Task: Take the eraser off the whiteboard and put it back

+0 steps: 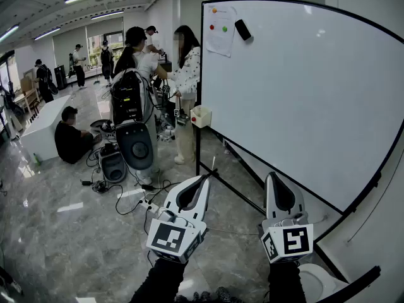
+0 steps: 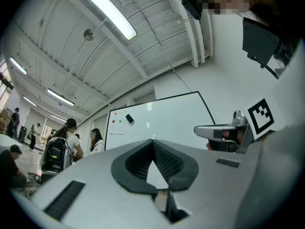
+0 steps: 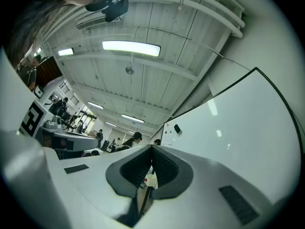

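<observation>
The black eraser [image 1: 243, 29] clings high on the whiteboard [image 1: 303, 93], just right of a paper sheet [image 1: 221, 29] with coloured dots. It looks small and far off in the left gripper view [image 2: 129, 119] and the right gripper view [image 3: 177, 128]. My left gripper [image 1: 205, 178] and right gripper [image 1: 273, 175] are held low in front of the board's lower frame, well below the eraser. Both point forward and slightly up. Each has its jaws together at the tips, shut with nothing between them.
A small box with a red button [image 1: 201, 116] hangs on the board's left post. Left of the board stand several people [image 1: 183, 74], a dark machine on a stand [image 1: 134, 141] and cables on the glossy floor [image 1: 126, 204]. A person sits by a white table [image 1: 44, 128].
</observation>
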`<state>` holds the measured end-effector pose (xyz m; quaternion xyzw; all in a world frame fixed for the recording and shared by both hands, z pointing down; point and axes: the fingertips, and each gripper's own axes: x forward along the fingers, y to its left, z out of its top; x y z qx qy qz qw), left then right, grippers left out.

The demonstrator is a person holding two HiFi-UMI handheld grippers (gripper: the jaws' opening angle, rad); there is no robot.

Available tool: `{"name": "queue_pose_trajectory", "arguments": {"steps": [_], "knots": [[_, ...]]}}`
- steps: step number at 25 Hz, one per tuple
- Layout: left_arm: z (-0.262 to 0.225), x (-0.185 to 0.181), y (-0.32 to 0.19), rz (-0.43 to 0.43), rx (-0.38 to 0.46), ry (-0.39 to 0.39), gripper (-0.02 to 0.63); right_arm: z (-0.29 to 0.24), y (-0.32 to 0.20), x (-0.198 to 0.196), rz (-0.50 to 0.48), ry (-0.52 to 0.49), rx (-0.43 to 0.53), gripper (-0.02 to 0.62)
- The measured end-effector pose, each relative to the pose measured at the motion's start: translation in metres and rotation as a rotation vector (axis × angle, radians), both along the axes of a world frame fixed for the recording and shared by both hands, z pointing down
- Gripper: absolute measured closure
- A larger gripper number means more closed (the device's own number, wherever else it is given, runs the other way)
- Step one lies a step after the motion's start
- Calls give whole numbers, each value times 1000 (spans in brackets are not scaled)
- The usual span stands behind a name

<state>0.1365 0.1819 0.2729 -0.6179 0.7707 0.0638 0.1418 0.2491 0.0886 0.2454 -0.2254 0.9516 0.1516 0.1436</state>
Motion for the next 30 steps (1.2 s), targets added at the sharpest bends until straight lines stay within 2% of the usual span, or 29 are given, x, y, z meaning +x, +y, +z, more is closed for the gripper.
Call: {"name": "queue_pose_trajectory", "arguments": {"steps": [6, 13, 30], "knots": [[2, -26, -9, -1, 2, 7, 601, 1, -13, -26, 1, 0, -10, 588], [24, -69, -26, -58, -15, 34, 601, 14, -38, -58, -19, 1, -10, 588], [2, -194, -143, -94, 7, 13, 601, -1, -165, -187, -46, 2, 8, 588]]}}
